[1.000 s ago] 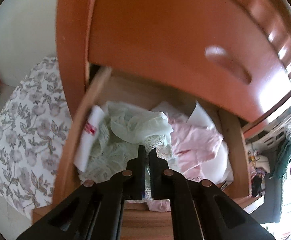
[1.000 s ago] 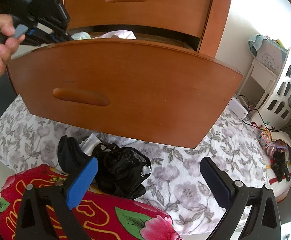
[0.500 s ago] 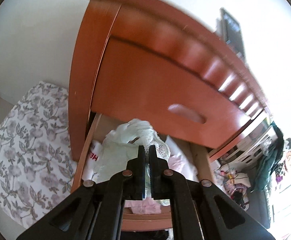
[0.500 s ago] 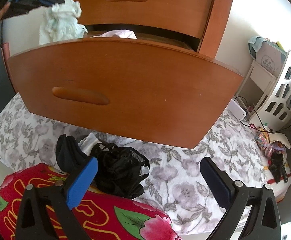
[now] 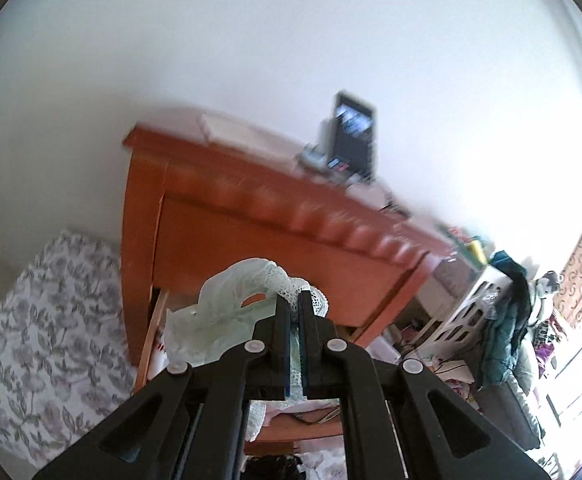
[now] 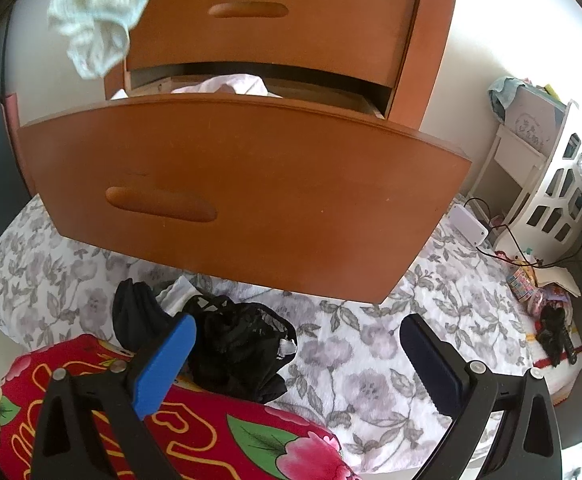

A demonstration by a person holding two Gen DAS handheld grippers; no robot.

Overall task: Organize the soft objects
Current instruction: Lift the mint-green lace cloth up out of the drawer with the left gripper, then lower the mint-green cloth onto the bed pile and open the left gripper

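Left wrist: your left gripper (image 5: 295, 320) is pinched tight on the pale green lace garment (image 5: 227, 312), lifted above the open drawer (image 5: 151, 344) — the dresser (image 5: 275, 216) behind is blurred.

Right wrist: your right gripper (image 6: 299, 364) stands spread wide, empty, angled down over the black clothing (image 6: 239, 344); the garment's top is cut off at the upper left.

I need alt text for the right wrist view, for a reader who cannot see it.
The open right gripper hovers over black clothes on a flowered bedspread. Behind stands a wooden dresser with one drawer pulled out, and a pale green lace garment hangs at top left.
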